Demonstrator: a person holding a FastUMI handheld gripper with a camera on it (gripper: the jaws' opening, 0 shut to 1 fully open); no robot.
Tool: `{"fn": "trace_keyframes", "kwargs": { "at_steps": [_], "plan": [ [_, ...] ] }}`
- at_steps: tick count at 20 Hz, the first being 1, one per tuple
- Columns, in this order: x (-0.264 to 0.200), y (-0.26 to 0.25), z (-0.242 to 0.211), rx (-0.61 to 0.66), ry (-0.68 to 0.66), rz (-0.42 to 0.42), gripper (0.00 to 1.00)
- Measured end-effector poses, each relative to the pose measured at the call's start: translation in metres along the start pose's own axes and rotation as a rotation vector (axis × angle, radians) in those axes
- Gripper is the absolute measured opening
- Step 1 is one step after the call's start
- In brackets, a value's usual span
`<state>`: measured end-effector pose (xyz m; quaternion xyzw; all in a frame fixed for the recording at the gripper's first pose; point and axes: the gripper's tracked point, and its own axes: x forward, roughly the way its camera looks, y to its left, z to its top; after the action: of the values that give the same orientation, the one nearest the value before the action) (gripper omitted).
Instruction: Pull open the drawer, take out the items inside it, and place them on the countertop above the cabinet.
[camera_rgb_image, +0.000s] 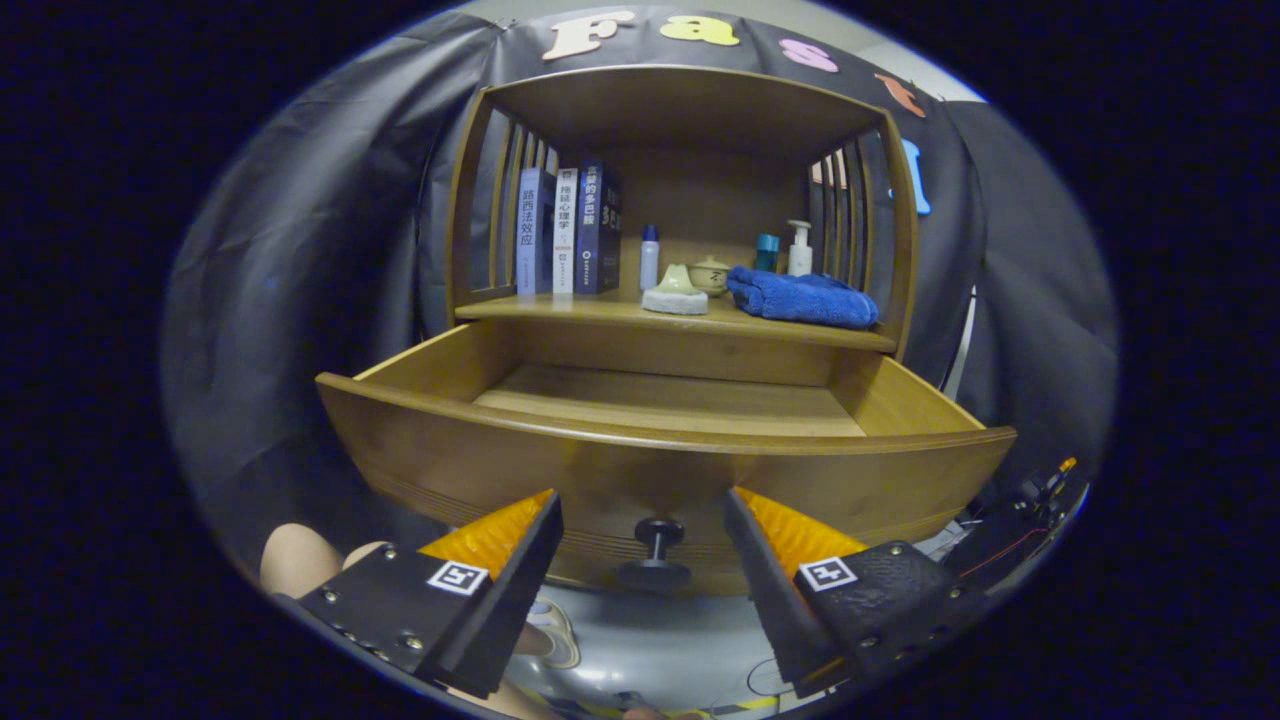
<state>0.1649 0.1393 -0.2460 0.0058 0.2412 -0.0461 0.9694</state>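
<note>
Drawer (640, 440) stands pulled open with no items visible on its floor, towel (802, 297) and dish (676, 292) rest on countertop (600, 311), gripper (645, 525) fingers apart astride knob (655, 555); task appears largely complete.

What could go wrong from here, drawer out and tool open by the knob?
1. The tool is open with the knob between its fingers; moving up carelessly could catch the drawer front.
2. The drawer floor looks bare from here; anything near the front is hidden.
3. The countertop already holds a blue towel and a small dish, so placing could knock them.
</note>
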Motion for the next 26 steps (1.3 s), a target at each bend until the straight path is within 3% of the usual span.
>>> {"fn": "trace_keyframes", "kwargs": {
  "at_steps": [9, 22, 26],
  "plan": [
    [0.014, -0.007, 0.001, -0.040, -0.022, -0.080, 0.97],
    [0.047, -0.010, 0.016, -0.098, -0.049, -0.077, 0.98],
    [0.071, -0.006, 0.031, -0.017, -0.054, -0.048, 0.98]
  ]
}}
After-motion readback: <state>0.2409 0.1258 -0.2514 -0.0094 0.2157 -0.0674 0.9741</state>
